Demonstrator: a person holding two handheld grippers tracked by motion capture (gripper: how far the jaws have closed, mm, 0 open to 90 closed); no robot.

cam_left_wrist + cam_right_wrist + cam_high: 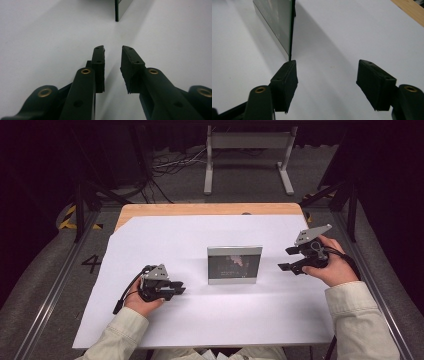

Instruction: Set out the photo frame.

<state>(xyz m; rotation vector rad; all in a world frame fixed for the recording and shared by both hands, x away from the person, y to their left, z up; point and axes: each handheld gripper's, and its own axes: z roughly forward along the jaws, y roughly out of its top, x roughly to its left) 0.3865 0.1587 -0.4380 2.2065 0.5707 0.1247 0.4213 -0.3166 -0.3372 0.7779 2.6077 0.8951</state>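
Right gripper [292, 259] hangs with jaws spread wide, just beside the right edge of the upright picture frame [234, 265]; in the right gripper view that edge [290, 30] rises close past one pad, nothing held. Left gripper [175, 289] rests low on the white sheet [165, 240], jaws narrowly parted and empty, aimed at the frame's left edge [116, 10], well apart. Judging by this, grasping hasn't begun. Nothing blocks either approach; a grey stand [248, 150] sits on the floor beyond the wooden table [200, 209].
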